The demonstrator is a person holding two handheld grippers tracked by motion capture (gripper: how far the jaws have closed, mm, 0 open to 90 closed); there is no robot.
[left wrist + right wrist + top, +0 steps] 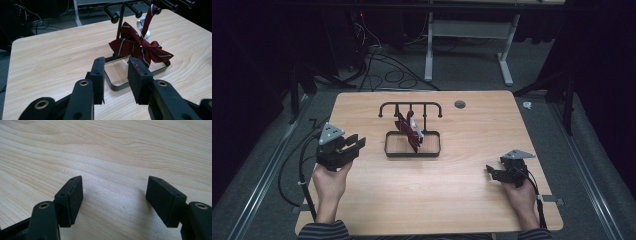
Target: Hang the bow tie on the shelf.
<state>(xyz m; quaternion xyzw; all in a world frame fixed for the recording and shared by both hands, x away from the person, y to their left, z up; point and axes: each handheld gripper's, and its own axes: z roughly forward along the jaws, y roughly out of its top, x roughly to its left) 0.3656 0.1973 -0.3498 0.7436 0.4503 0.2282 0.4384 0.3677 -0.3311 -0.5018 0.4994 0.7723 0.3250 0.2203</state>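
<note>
A dark red striped bow tie (408, 131) (140, 48) hangs by its strap from a peg of a black wire rack (411, 111) (125, 10), above the rack's base tray (412, 151) (117, 86). My left gripper (356, 144) (116, 80) is at the table's left, pointing toward the tray, jaws open with a gap and nothing between them. My right gripper (493, 172) (115, 200) rests low over bare wood at the right front, jaws wide open and empty.
The wooden table (472, 200) has a round grommet hole (460, 104) at the back. Beyond the far edge lie cables and a white desk frame (472, 40) on the floor. Open wood stretches between the two grippers.
</note>
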